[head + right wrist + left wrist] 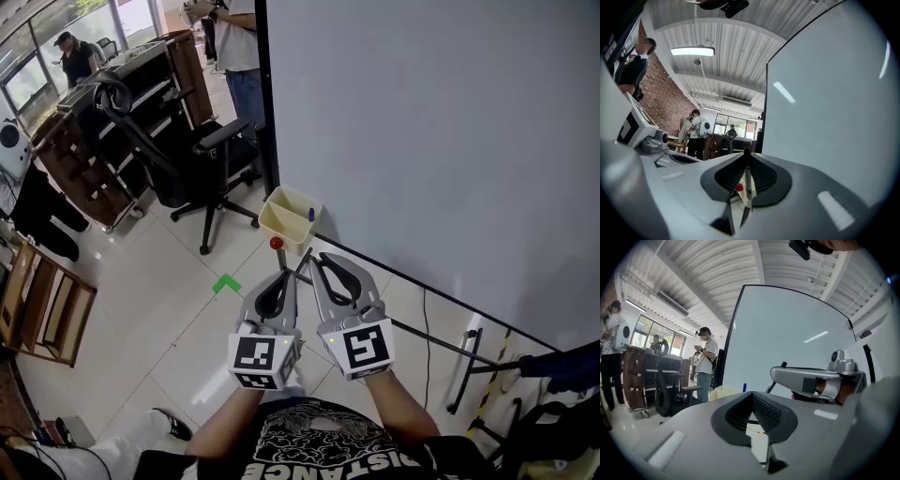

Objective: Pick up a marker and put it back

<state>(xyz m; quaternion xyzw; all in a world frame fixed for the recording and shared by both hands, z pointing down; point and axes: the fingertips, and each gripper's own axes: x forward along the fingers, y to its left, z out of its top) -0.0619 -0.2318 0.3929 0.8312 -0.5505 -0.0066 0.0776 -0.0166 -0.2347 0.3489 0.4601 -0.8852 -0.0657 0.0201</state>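
Observation:
My right gripper point(323, 256) is shut on a thin black marker point(305, 265), which stands upright between its pads in the right gripper view point(747, 176). My left gripper point(285, 276) is beside it, jaws closed together with nothing between them point(752, 397). Both point level at a cream tray point(286, 221) at the lower left corner of the whiteboard point(422, 141). A blue marker point(310, 215) stands in the tray and shows again in the left gripper view point(744, 387). A small red round thing point(276, 243) sits just in front of the tray.
A black office chair point(202, 159) and wooden shelves point(103, 141) stand to the left, with people point(239, 47) behind them. The whiteboard's stand legs point(441, 342) run along the floor at the right. A green tape mark point(225, 282) is on the tiles.

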